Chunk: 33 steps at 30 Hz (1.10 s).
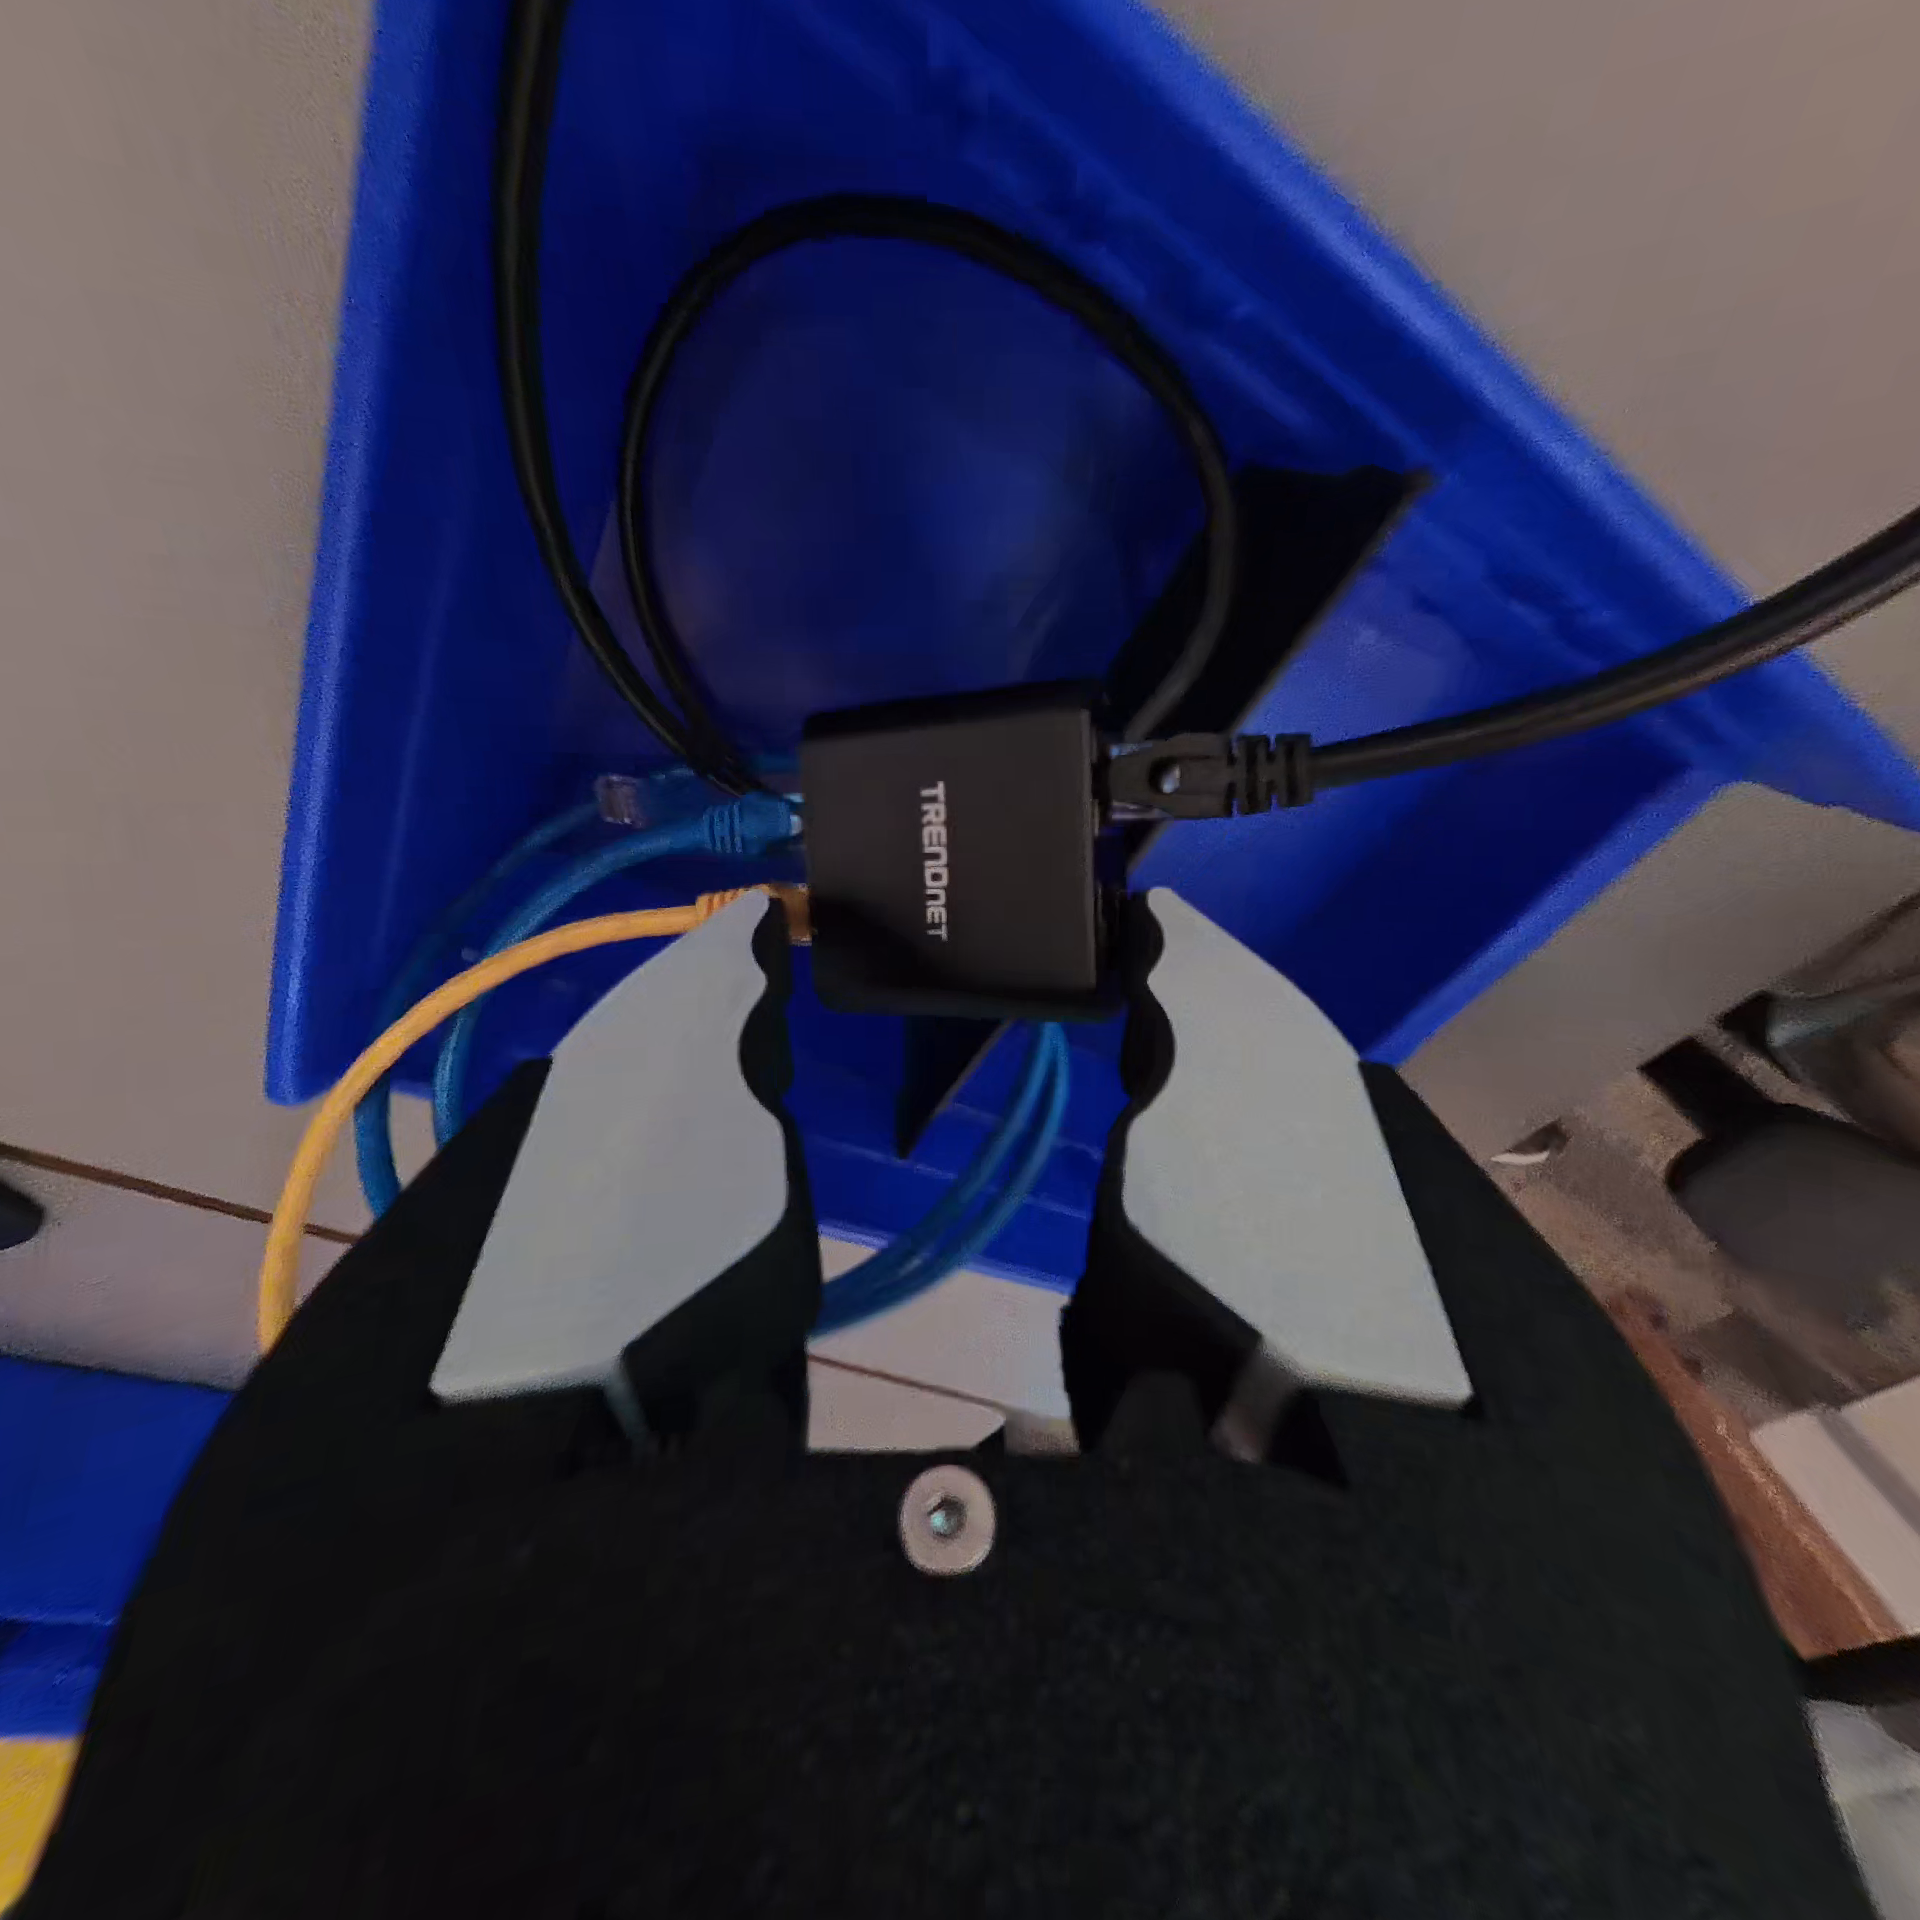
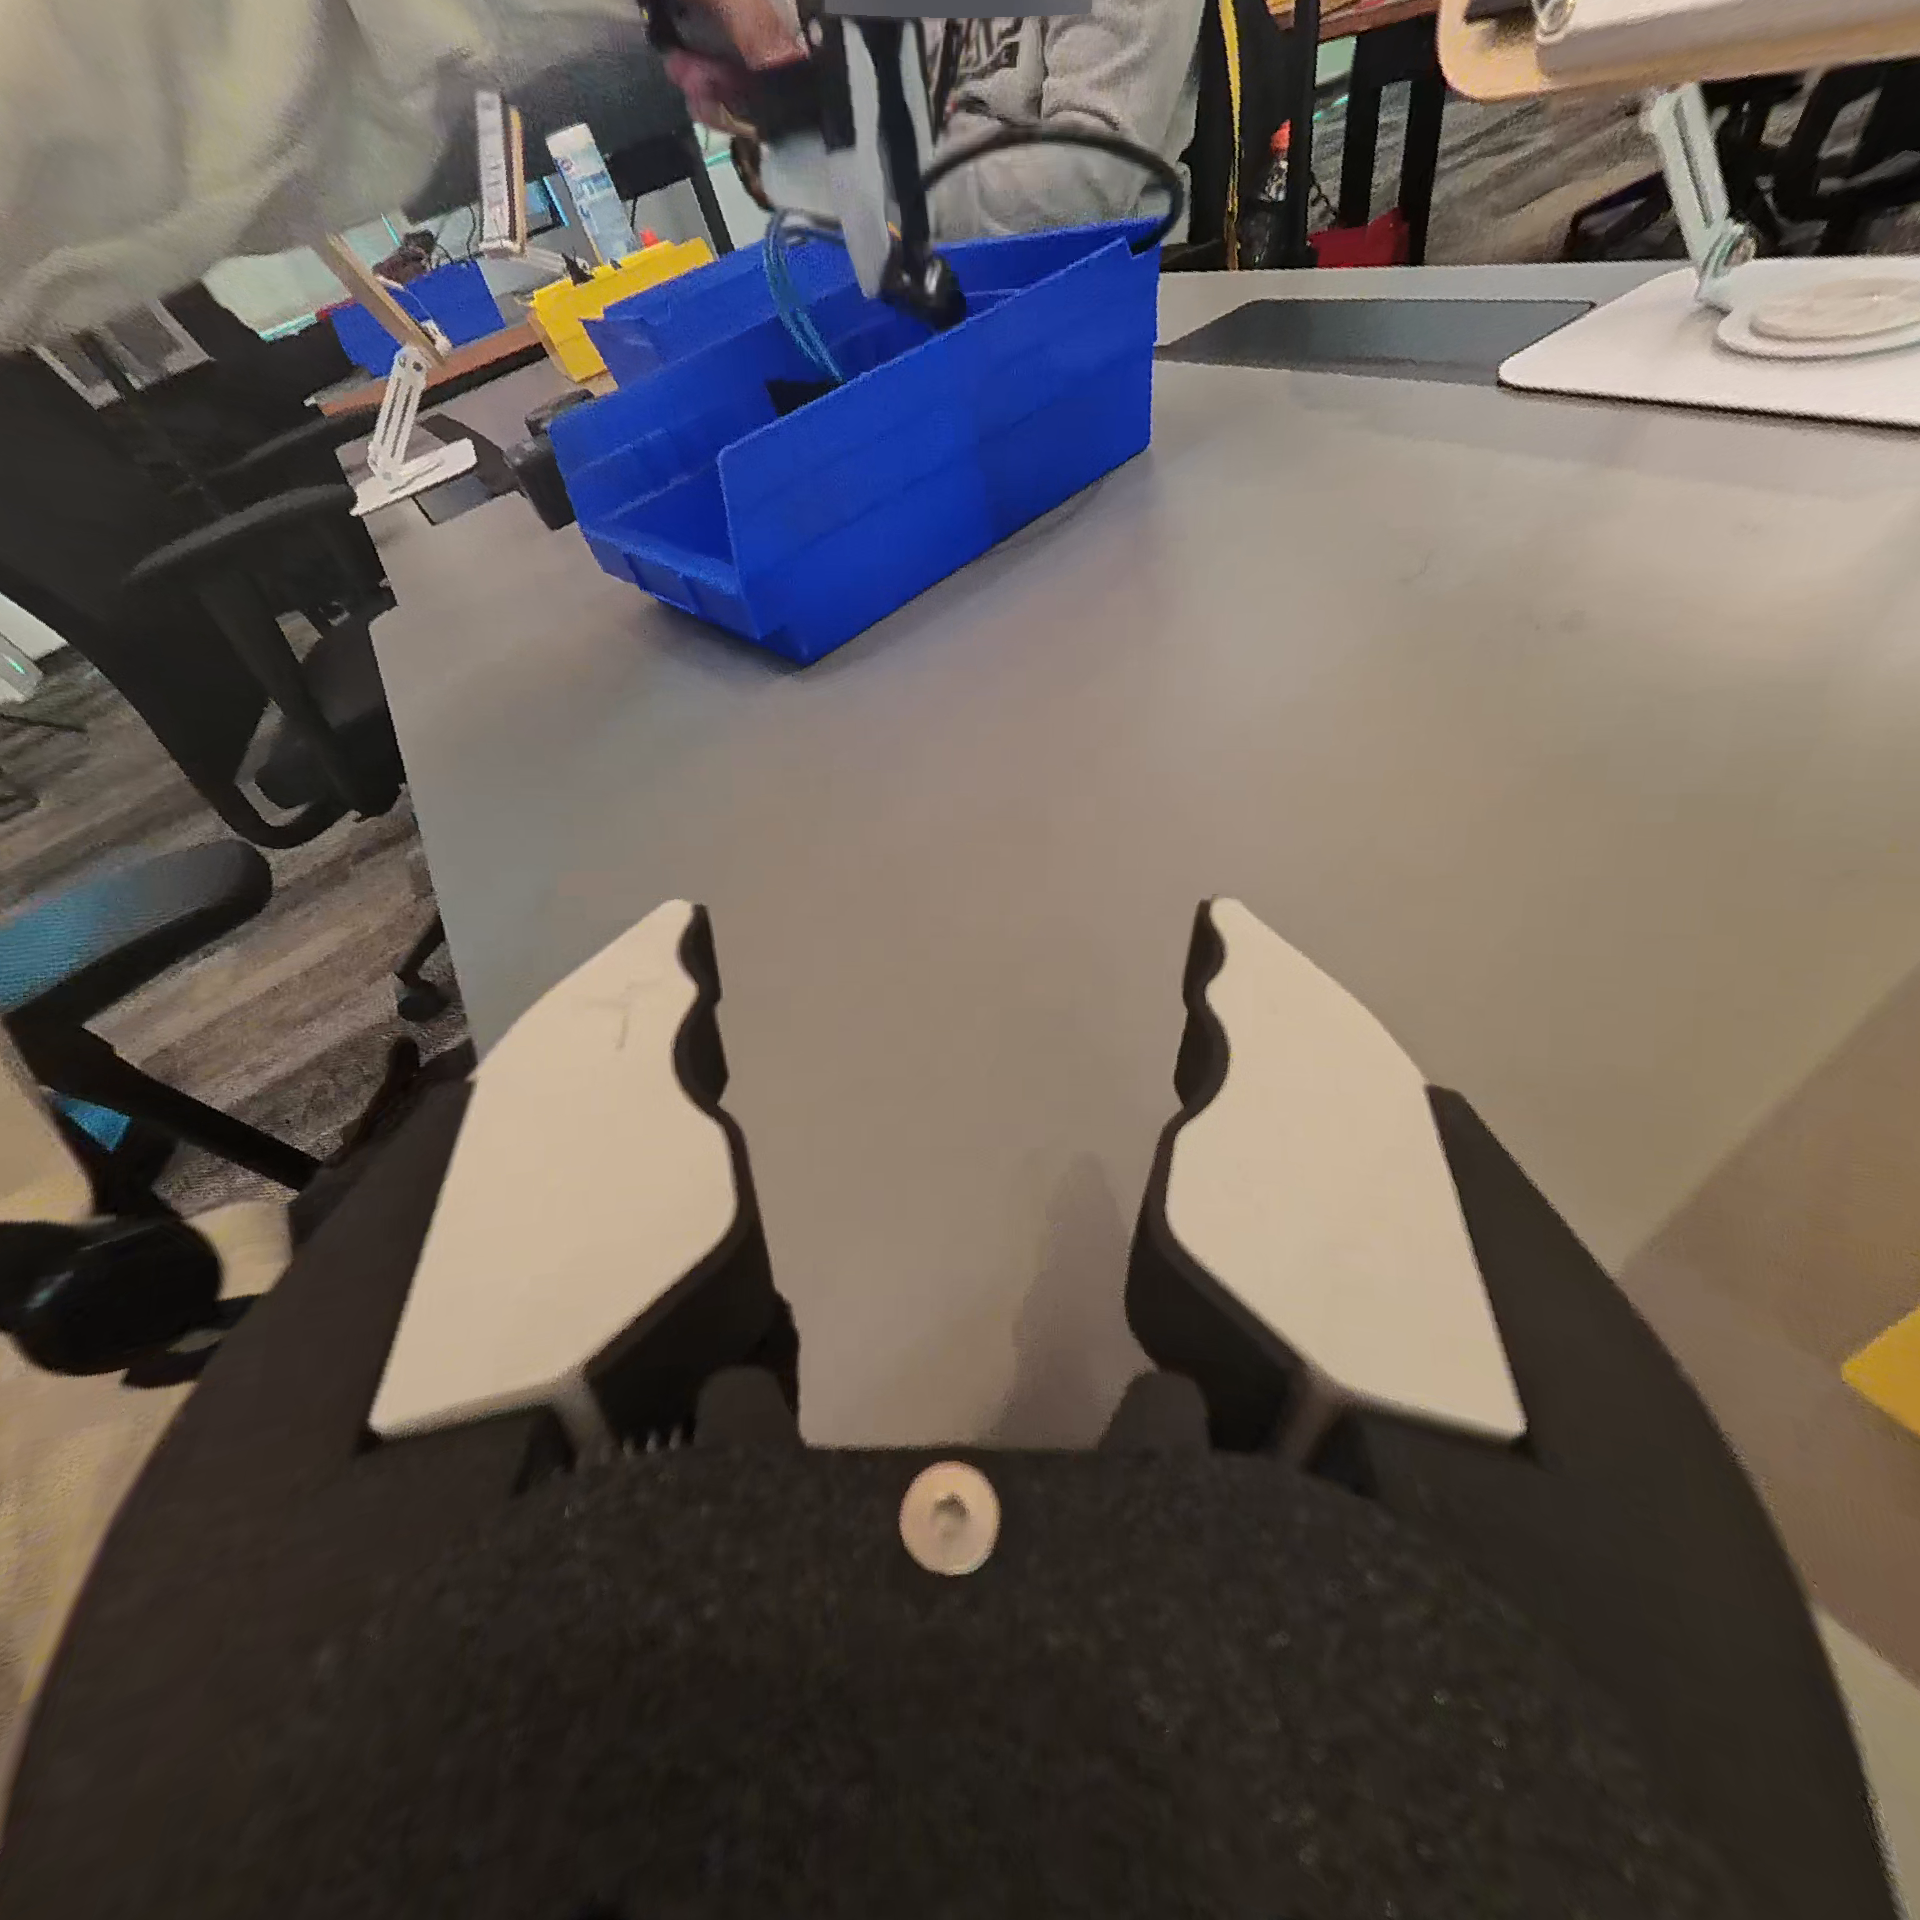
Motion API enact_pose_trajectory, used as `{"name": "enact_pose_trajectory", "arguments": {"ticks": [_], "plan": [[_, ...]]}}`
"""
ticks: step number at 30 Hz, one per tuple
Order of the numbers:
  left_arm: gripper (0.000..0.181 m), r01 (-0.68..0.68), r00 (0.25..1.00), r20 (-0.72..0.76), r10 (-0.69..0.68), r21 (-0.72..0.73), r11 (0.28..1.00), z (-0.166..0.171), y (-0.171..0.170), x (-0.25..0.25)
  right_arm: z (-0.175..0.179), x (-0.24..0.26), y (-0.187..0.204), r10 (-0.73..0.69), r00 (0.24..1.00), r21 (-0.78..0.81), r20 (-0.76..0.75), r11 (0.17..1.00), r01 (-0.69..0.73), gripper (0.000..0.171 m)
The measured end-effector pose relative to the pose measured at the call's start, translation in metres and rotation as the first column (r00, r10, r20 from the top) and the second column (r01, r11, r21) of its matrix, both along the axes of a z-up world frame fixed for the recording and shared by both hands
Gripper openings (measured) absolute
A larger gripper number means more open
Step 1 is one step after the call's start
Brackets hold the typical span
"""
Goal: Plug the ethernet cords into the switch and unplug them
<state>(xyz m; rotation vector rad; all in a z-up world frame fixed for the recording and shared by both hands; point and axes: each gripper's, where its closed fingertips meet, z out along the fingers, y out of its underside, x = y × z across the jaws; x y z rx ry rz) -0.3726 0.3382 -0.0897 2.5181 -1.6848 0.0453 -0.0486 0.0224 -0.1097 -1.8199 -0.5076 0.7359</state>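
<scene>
The grey table (image 2: 1299,727) fills most of the right wrist view, with the blue storage bin (image 2: 894,457) standing toward 11 o'clock, well apart from the right gripper (image 2: 951,935). That gripper hovers low over bare tabletop, its jaws spread wide with nothing between them.

In the left wrist view the same bin lies beneath the black switch (image 1: 951,857), which sits at the picture's centre. The left gripper (image 1: 951,914) has its fingers closed against the switch's two sides near its lower edge, so the switch appears to be held over the bin.

Cords run from both flanks of the switch. At 3 o'clock a thick black ethernet cord (image 1: 1558,717) is seated in a port. At 9 o'clock a blue ethernet cord (image 1: 665,847) is plugged in, and below it an orange cord (image 1: 468,987) meets the switch just beside the left fingertip. A loose clear-ended blue plug (image 1: 629,800) lies just left of the seated blue one, seemingly not in any port.

Judging by this, the work is mid-way through plugging or unplugging. The next move calls for the free right gripper to cross to the bin and pinch a plug while the left steadies the switch.
</scene>
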Motion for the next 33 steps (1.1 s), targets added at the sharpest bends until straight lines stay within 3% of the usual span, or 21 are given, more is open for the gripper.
{"name": "enact_pose_trajectory", "arguments": {"ticks": [5, 10, 15, 19, 22, 26, 33], "plan": [[0.061, -0.037, 0.957, 0.288, 0.034, 0.004, 0.999, 0.055, -0.022, 0.021, 0.021, -0.004, 0.004, 0.042, 0.998, 0.04, -0.048, 0.998, -0.04, 0.074], [0.06, -0.01, 0.832, 0.554, -0.036, 0.08, 0.997, 0.141, -0.042, 0.054, 0.058, 0.011, 0.015, 0.034, 0.998, 0.13, -0.05, 0.991, -0.027, 0.067], [0.055, -0.021, 0.74, 0.659, -0.134, 0.223, 0.975, 0.246, -0.053, 0.07, 0.092, 0.031, 0.013, -0.005, 0.995, 0.199, -0.099, 0.98, 0.025, 0.067], [0.055, 0.0, 0.627, 0.736, -0.255, 0.327, 0.945, 0.334, -0.074, 0.099, 0.092, 0.034, 0.002, -0.016, 0.995, 0.199, -0.102, 0.979, 0.036, 0.067], [0.055, 0.055, 0.557, 0.749, -0.359, 0.399, 0.916, 0.379, -0.099, 0.129, 0.093, 0.036, -0.007, -0.026, 0.997, 0.216, -0.075, 0.976, 0.042, 0.067], [0.055, 0.164, 0.529, 0.736, -0.423, 0.401, 0.901, 0.369, -0.128, 0.175, 0.109, 0.05, -0.014, -0.075, 0.997, 0.294, 0.005, 0.953, 0.07, 0.069], [0.055, 0.381, 0.389, 0.841, -0.375, 0.224, 0.897, 0.268, -0.167, 0.246, 0.195, 0.153, -0.027, -0.261, 0.962, 0.536, 0.076, 0.825, 0.181, 0.062]]}}
